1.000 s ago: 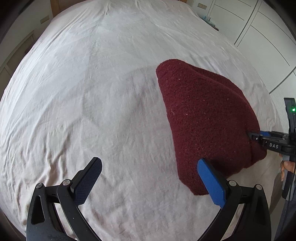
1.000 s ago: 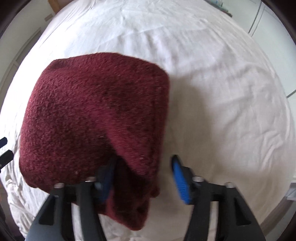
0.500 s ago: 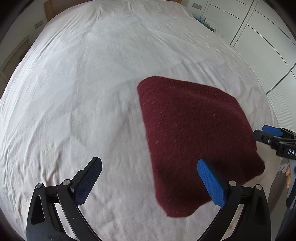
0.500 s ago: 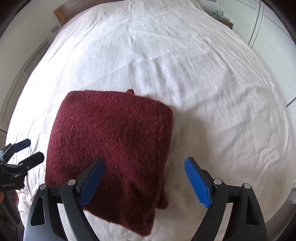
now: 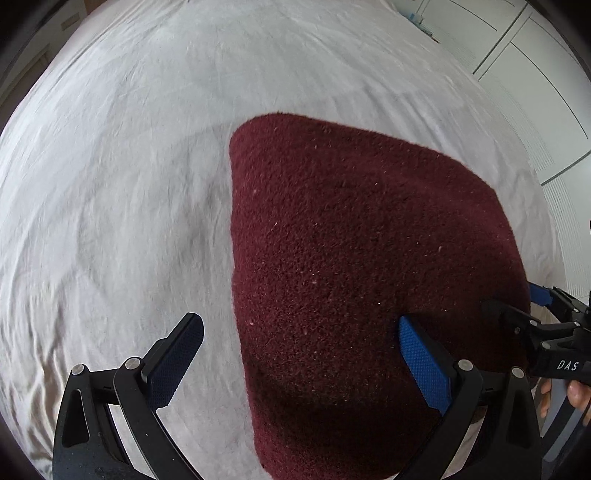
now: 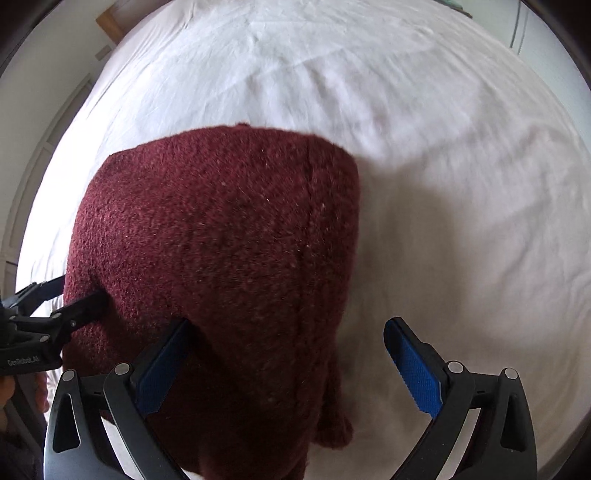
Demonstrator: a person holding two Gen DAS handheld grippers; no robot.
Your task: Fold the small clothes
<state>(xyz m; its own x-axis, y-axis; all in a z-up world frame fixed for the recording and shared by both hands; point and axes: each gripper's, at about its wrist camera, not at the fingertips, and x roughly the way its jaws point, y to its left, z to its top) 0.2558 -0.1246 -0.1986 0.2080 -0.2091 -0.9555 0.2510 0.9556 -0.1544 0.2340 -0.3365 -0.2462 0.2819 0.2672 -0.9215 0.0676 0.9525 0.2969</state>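
Note:
A folded dark red fleece garment (image 5: pixel 354 266) lies flat on the white bed sheet (image 5: pixel 122 192). It also shows in the right wrist view (image 6: pixel 221 258). My left gripper (image 5: pixel 299 362) is open, low over the garment's near left edge; its right finger sits over the fabric, its left finger over the sheet. My right gripper (image 6: pixel 291 362) is open over the garment's near right edge. Each gripper shows in the other's view, the right gripper (image 5: pixel 517 302) at the garment's right side and the left gripper (image 6: pixel 74 295) at its left side.
The white sheet (image 6: pixel 461 184) spreads wide around the garment. White wardrobe doors (image 5: pixel 546 85) stand beyond the bed's right side. A wooden headboard corner (image 6: pixel 109 20) and pale wall panels are at the far left.
The right gripper let go of the garment and opened. The garment dropped flat on the sheet. Both grippers have since moved closer and lower over its near edge.

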